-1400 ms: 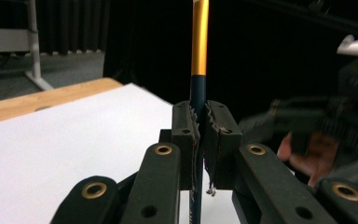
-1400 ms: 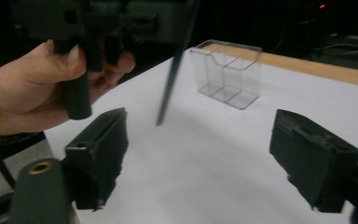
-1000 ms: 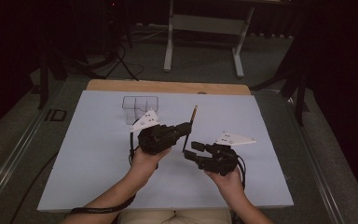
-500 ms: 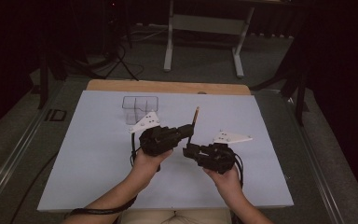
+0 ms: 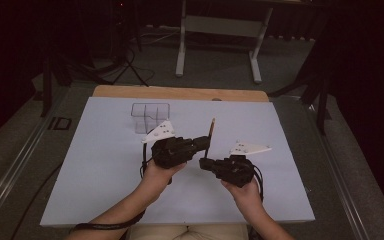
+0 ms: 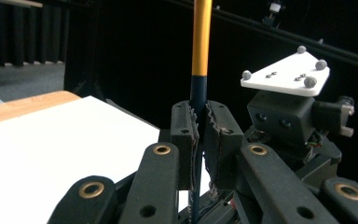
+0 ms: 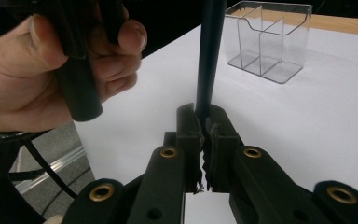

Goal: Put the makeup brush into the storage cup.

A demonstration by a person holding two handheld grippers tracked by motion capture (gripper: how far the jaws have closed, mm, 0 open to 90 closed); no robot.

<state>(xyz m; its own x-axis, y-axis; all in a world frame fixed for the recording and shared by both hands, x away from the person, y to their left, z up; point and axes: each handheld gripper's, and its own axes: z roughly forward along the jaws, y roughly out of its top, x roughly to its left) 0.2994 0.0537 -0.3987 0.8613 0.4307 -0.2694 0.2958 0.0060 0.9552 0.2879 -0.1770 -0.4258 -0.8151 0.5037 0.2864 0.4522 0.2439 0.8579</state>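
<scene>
- Now held above the desk, between both tongs: a pencil.
- Stands nearly upright, long axis running from low near the hands up and slightly away toward the far edge.
- Yellow upper shaft, dark lower part dropping between the pads.
- Left tongs pressed together on the pencil's dark section, jagged pads biting both sides.
- Seen along the left tongs, rises straight up out of the top of the frame.
- Right tongs just closed, now pinching the pencil's lower end, pads tight against it.
- Seen along the right tongs, dark shaft climbs almost vertically, leaning a touch right.
- Left hand close beside it there, wrapped round its black handle.
- Both tongs near each other over the middle of the white desk, left slightly higher on the pencil than right.
- Clear organiser with compartments standing farther back on the desk, well apart from the pencil.
- White three-cornered plate topping the right tongs, just beyond the left pads.
</scene>
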